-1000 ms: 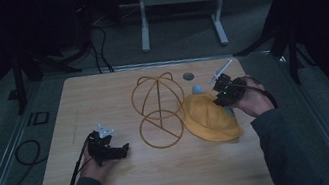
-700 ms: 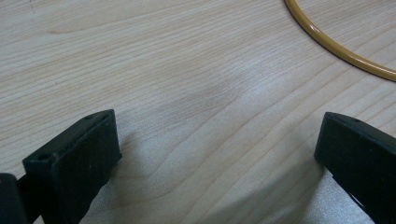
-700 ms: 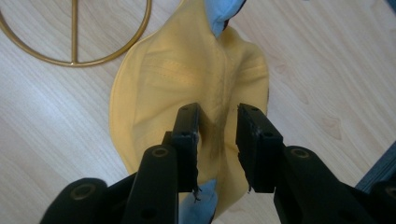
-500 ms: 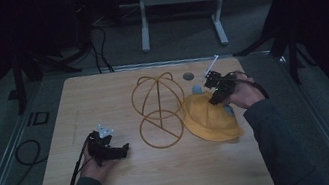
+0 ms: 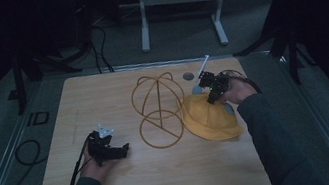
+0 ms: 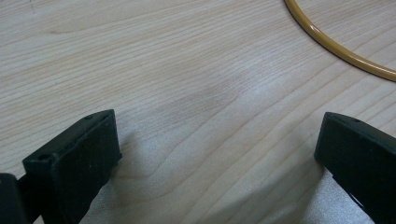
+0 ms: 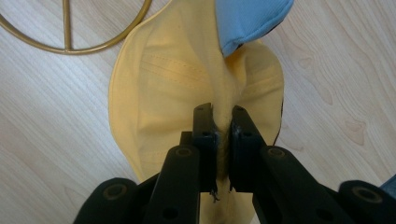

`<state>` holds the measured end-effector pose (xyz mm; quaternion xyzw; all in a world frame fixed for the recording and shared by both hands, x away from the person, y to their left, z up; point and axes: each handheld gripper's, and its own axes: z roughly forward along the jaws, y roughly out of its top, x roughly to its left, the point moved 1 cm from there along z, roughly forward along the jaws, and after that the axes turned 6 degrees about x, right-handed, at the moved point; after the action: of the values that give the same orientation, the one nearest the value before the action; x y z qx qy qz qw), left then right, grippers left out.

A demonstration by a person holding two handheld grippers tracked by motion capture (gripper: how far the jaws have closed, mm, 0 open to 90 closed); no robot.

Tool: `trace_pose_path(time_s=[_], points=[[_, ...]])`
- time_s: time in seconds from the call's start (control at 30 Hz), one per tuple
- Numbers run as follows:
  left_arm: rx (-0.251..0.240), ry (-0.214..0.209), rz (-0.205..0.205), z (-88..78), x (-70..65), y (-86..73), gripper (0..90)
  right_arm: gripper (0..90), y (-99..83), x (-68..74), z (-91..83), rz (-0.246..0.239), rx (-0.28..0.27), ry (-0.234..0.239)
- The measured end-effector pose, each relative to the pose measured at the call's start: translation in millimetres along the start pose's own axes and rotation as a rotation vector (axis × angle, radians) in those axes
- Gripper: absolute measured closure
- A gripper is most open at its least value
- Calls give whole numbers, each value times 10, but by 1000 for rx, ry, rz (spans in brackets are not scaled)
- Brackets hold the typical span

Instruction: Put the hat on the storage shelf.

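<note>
The right gripper [image 7: 223,128] has just closed its jaws on a pinched fold of the yellow cap [image 7: 163,70], which lies near the bench's right edge, touching the wire cap stand [image 5: 159,108] at mid-bench. The left gripper [image 6: 215,154] rests on the bench [image 5: 101,93] toward the near-left corner, jaws wide open and holding nothing.

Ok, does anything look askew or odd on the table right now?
Only the yellow fabric cap: the right hand-held gripper has just closed on its cloth, bunching it into a raised fold. The gold wire hat stand sits upright and nothing is spilled.
</note>
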<state>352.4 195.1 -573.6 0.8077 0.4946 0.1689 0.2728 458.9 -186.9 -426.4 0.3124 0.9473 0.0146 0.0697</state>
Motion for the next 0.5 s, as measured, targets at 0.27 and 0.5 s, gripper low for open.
trace_pose_path(time_s=[0.27,0.5], points=[[0,0,0,0,0,0,1,837,-25,-2,-48,-25,11,5],[0,0,0,0,0,0,1,837,-55,-11,-113,-33,6,6]])
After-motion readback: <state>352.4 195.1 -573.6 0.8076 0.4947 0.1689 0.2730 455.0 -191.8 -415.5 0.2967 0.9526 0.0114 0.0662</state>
